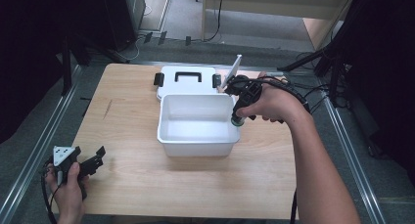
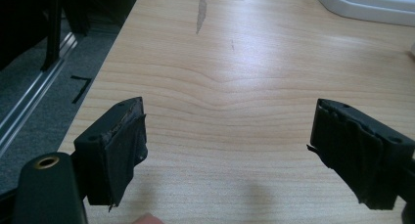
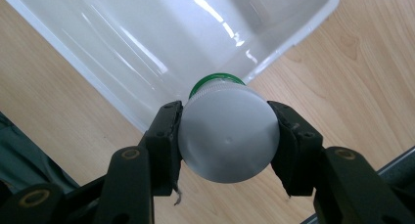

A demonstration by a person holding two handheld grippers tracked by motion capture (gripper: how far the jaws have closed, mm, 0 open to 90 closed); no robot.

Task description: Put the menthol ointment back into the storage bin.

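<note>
A light wooden tabletop (image 1: pixel 132 175) carries a white rectangular plastic bin (image 1: pixel 198 123) near its middle, with nothing visible inside it. Just behind the bin lies a white flat plastic lid (image 1: pixel 188 79) with a black handle and black side latches.

The right hand-held gripper (image 1: pixel 239 117) hangs over the bin's right rim, pointing down. Its two black jaws are closed against the sides of a small white round plastic bottle with a green cap end (image 3: pixel 227 131). In the right gripper view the bottle's pale rounded base faces the camera, the green ring lies beyond it, and the bin's rim and inner wall sit directly below.

The left hand-held gripper (image 1: pixel 90 160) rests low near the tabletop's front left corner, well apart from the bin. Its jaws stand wide apart and hold nothing; the left gripper view shows bare wood grain between them, with a corner of the lid at the top right.
</note>
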